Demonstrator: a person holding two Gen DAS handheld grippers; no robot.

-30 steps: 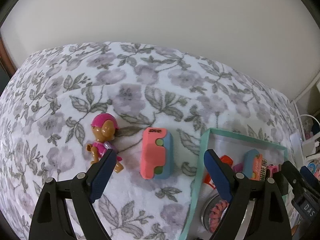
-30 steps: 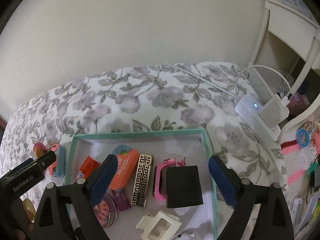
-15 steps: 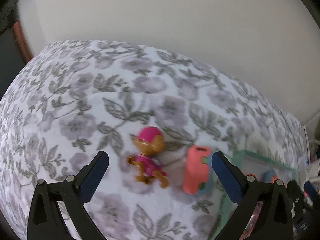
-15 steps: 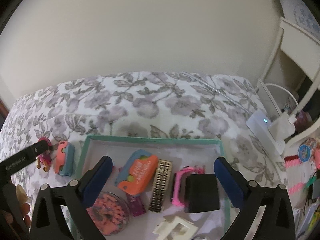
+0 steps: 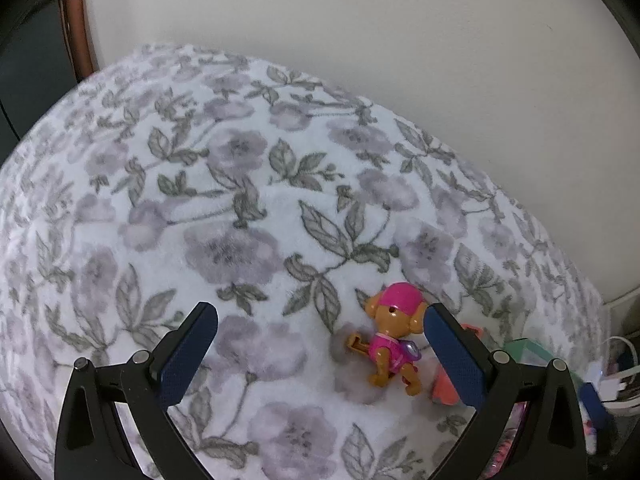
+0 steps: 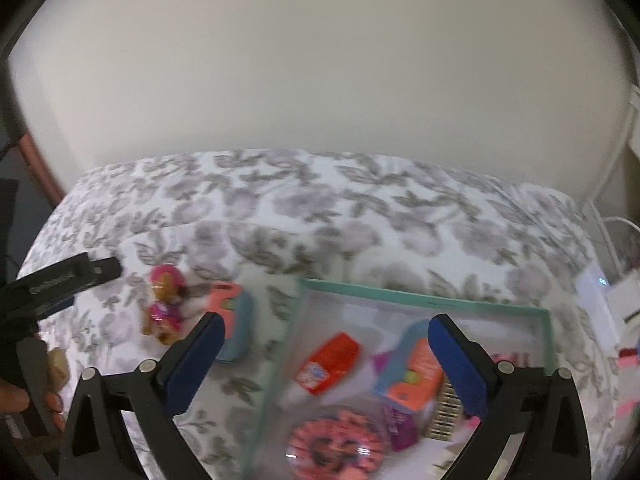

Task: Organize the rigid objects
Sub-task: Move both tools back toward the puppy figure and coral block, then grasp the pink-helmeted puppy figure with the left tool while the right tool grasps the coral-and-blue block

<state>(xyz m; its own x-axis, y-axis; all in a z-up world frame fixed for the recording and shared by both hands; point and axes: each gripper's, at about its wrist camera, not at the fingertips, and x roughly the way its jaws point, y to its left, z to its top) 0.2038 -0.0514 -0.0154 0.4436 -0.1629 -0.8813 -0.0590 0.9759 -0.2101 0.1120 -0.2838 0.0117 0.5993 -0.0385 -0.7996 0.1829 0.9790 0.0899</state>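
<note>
Both hand-held grippers leftward, left hand-held gripper (image 5: 320, 356) wider over toy dog (image 5: 394, 338).

A small brown toy pup figure (image 5: 394, 336) in a pink cap and pink vest is lying on its side on the floral blanket (image 5: 224, 208). Just beside it, a coral and blue toy block (image 6: 234, 326) is resting on the same blanket. Near them, a teal-rimmed box (image 6: 420, 300) is holding a red packet (image 6: 330, 362), an orange and blue toy (image 6: 412, 376) and a round pink patterned tin (image 6: 336, 442).
</note>
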